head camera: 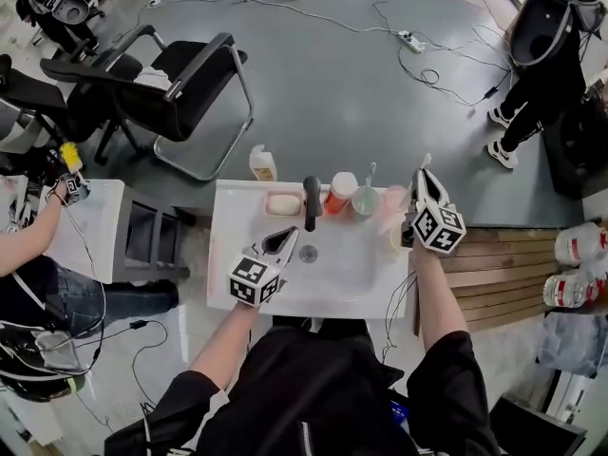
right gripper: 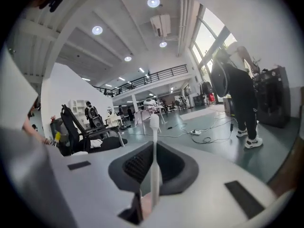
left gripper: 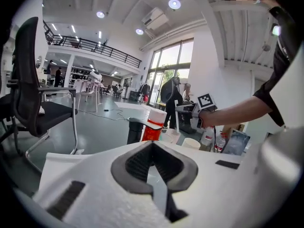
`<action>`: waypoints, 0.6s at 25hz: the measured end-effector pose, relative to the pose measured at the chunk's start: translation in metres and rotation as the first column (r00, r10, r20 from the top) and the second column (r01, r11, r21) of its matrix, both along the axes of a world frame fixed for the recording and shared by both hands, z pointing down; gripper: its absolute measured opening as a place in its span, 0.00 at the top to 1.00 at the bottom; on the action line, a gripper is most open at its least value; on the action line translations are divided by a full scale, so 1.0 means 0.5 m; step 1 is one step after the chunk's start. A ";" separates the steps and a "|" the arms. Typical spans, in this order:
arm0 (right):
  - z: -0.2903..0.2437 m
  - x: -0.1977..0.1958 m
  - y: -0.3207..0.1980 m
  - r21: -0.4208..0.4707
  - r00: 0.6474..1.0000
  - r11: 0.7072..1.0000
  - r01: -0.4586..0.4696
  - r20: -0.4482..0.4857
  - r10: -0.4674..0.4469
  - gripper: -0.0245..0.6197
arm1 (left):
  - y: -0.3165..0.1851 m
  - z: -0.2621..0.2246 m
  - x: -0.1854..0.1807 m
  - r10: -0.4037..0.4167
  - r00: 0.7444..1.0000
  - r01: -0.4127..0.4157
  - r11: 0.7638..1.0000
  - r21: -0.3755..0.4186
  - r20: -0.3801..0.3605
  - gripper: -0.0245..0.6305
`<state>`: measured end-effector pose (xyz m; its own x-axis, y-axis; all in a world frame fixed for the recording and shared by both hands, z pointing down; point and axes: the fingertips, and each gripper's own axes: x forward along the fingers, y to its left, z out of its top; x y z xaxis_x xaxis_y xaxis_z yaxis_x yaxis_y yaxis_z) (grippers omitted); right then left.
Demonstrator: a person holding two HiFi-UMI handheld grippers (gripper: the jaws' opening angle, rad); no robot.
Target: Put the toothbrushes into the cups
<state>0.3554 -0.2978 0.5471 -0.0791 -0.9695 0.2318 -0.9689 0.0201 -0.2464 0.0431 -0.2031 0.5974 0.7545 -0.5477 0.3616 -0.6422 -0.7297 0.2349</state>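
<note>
At right, gripper (head camera: 427, 186) seemingly level, clasping toothbrush (right gripper: 154, 165)

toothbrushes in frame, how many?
2. One toothbrush stands in the middle cup at the back of the sink. A second toothbrush is clamped in the right gripper. Others may be hidden behind that gripper.

1. Right gripper view: the toothbrush (right gripper: 154, 127) shows only its head and neck. Its handle end vanishes between the jaws of the right gripper (right gripper: 153, 148), which are clamped on it.
2. Head view: the pink cup (head camera: 392, 200) is blurred and partly covered by that gripper.
3. Left gripper view: the body of the left gripper (left gripper: 153, 144) hides the bases of the orange cup (left gripper: 152, 127) and the faucet (left gripper: 135, 131).
4. Head view: the bottles (head camera: 579, 243) are cut off by the right edge, and a person (head camera: 33, 240) by the left edge.
</note>
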 end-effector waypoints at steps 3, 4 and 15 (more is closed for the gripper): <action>0.038 0.015 -0.015 -0.029 0.999 0.999 -0.016 0.045 0.018 0.92 | -0.007 0.005 -0.011 -0.024 1.000 0.024 1.000 -0.009 0.011 0.96; 0.052 0.017 -0.018 -0.040 0.998 0.999 -0.018 0.061 0.021 0.92 | -0.008 0.007 -0.014 -0.032 0.999 0.032 0.999 -0.013 0.016 0.96; 0.181 -0.035 0.015 -0.276 0.986 0.950 0.145 -0.038 -0.161 0.92 | 0.004 0.000 -0.013 -0.102 0.994 0.103 0.994 -0.034 0.029 0.96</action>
